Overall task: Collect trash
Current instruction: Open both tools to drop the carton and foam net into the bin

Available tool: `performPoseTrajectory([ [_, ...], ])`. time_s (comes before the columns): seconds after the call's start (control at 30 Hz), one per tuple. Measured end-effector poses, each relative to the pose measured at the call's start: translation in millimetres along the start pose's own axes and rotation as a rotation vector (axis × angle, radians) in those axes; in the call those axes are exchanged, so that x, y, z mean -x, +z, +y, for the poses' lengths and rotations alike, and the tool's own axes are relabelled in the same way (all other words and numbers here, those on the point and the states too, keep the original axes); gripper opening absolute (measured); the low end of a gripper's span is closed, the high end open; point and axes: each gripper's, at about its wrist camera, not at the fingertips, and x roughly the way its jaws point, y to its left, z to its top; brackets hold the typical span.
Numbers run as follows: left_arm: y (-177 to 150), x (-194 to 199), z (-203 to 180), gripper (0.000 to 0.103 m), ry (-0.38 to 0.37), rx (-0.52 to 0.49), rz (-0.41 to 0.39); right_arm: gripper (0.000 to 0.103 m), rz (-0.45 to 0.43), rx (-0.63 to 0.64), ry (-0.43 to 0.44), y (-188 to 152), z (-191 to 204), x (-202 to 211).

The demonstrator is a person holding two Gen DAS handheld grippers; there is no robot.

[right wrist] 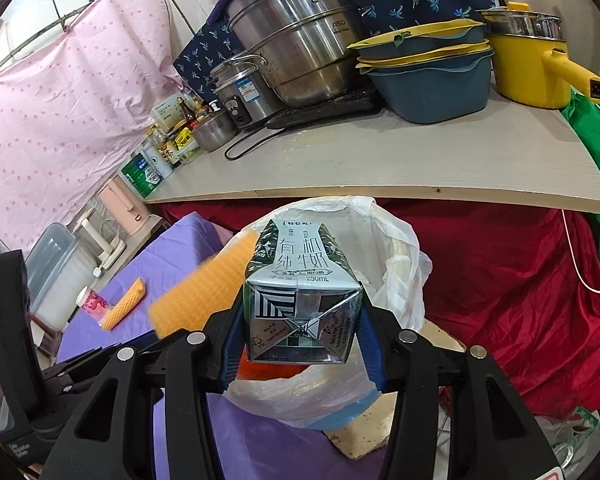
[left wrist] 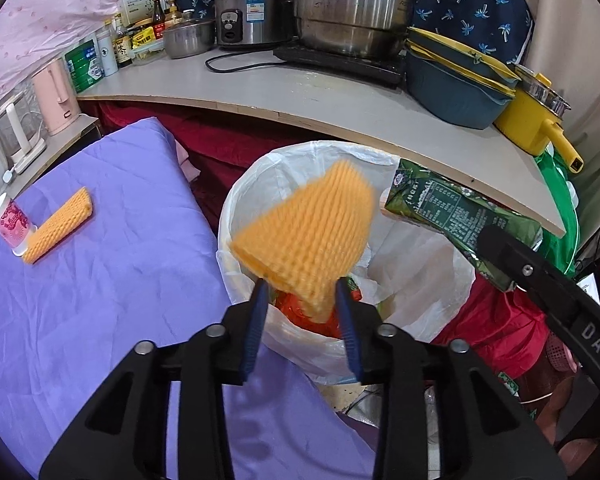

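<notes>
My left gripper [left wrist: 302, 288] is over the trash bin lined with a white bag [left wrist: 420, 280]. An orange foam net [left wrist: 308, 232] sits between its blue fingertips, blurred; the jaws stand apart and I cannot tell if they still grip it. My right gripper [right wrist: 300, 320] is shut on a green 250 mL milk carton [right wrist: 300, 292] and holds it above the same white bag [right wrist: 400, 264]. The carton also shows in the left wrist view [left wrist: 456, 212]. A second orange foam net [left wrist: 58, 226] and a pink paper cup [left wrist: 8, 224] lie on the purple cloth [left wrist: 100, 300].
A wooden counter [left wrist: 340, 100] behind the bin carries steel pots [left wrist: 352, 12], a rice cooker [left wrist: 252, 16], blue basins [left wrist: 456, 80], a yellow pot [left wrist: 536, 120] and bottles. Red cloth [right wrist: 500, 280] hangs below it. Orange trash [left wrist: 300, 316] lies inside the bag.
</notes>
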Motion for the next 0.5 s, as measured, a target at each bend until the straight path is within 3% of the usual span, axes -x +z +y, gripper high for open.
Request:
performPoseTrajectory([
  [0.13, 1.5, 2.0, 1.8, 0.048, 0.019, -0.006, -0.021, 0.051, 0.0, 0.008, -0.009, 1.5, 5.7, -7.6],
  [0.3, 3.2, 8.6, 7.1, 0.055, 0.042, -0.002, -0.048, 0.054, -0.018, 0.0, 0.009, 0.9, 11.3, -3.8],
  [0.5, 2.9, 18.2, 16.8, 0.055, 0.048, 0.025, -0.067, 0.054, -0.017, 0.019, 0.022, -1.5, 22.9, 1.6],
])
